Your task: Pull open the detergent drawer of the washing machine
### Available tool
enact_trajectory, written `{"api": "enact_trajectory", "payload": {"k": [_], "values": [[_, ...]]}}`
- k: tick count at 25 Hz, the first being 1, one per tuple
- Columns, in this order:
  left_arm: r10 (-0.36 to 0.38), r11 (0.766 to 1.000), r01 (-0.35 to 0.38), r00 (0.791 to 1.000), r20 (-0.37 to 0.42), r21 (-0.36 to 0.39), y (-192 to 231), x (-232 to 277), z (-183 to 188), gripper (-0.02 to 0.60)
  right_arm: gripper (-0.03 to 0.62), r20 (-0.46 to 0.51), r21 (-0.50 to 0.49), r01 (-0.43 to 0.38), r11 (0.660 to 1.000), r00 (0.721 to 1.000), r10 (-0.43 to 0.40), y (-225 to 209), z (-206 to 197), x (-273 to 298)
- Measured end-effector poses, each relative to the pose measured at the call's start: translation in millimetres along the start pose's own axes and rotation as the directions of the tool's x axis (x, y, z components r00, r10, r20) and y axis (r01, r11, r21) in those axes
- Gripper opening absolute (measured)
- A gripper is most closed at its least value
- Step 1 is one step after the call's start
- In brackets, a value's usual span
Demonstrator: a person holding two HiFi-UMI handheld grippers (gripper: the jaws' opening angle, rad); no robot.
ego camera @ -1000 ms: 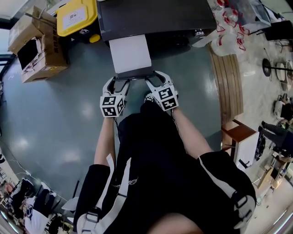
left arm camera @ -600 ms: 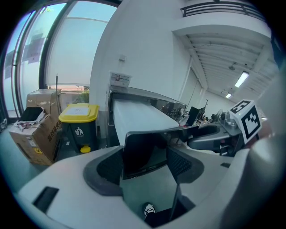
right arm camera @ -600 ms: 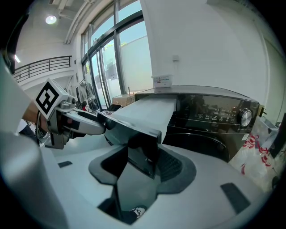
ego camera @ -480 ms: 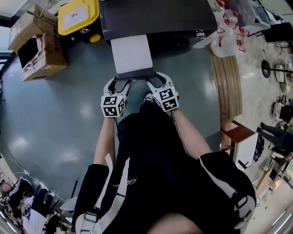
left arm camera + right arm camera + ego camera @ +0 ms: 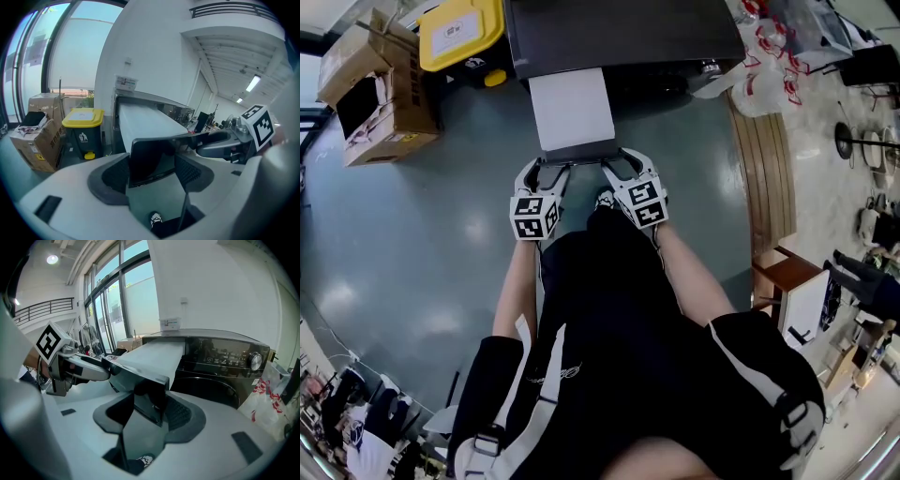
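The detergent drawer point(image 5: 571, 108) stood pulled far out of the washing machine point(image 5: 623, 33). The left gripper point(image 5: 546, 169) and the right gripper point(image 5: 616, 161) each had the fingers clamped on its dark front panel point(image 5: 577, 150), at the end farthest from the machine, I think to draw it straight and evenly

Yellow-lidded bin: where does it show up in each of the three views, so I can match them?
Head view: yellow-lidded bin at the top left, beside the washing machine.
Left gripper view: left of centre, beside the cardboard boxes.
Right gripper view: not in it.
Shared landmark: the pulled-out detergent drawer, top centre in the head view, mid-frame in both gripper views.
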State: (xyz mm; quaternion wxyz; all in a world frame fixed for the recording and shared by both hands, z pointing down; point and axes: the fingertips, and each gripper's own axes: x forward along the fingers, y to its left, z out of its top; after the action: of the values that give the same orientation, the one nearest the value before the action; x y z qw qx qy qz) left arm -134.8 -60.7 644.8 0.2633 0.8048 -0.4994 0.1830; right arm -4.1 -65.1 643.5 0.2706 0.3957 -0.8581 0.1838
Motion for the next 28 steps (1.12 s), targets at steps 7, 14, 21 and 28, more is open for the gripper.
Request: {"api": "enact_trajectory", "payload": {"k": [7, 14, 21, 28], "values": [[-0.004, 1.0, 0.004, 1.0, -0.003, -0.006, -4, -6, -5, 0.304, 0.209, -0.002, 0.003, 0.004, 1.0, 1.0, -0.004, 4, -3, -5], [-0.006, 1.0, 0.006, 1.0, -0.005, -0.011, -6, -10, -7, 0.304, 0.21, -0.011, 0.005, 0.004, 1.0, 1.0, -0.003, 8, -9, -8], [-0.002, 1.0, 0.002, 1.0, -0.007, -0.016, -11, -15, -13, 0.304, 0.209, -0.02, 0.007, 0.004, 1.0, 1.0, -0.004, 12, -16, -13], [0.002, 1.0, -0.002, 1.0, -0.004, -0.018, -13, -19, -14, 0.304, 0.209, -0.026, 0.007, 0.002, 1.0, 1.0, -0.002, 14, -19, -17]]}}
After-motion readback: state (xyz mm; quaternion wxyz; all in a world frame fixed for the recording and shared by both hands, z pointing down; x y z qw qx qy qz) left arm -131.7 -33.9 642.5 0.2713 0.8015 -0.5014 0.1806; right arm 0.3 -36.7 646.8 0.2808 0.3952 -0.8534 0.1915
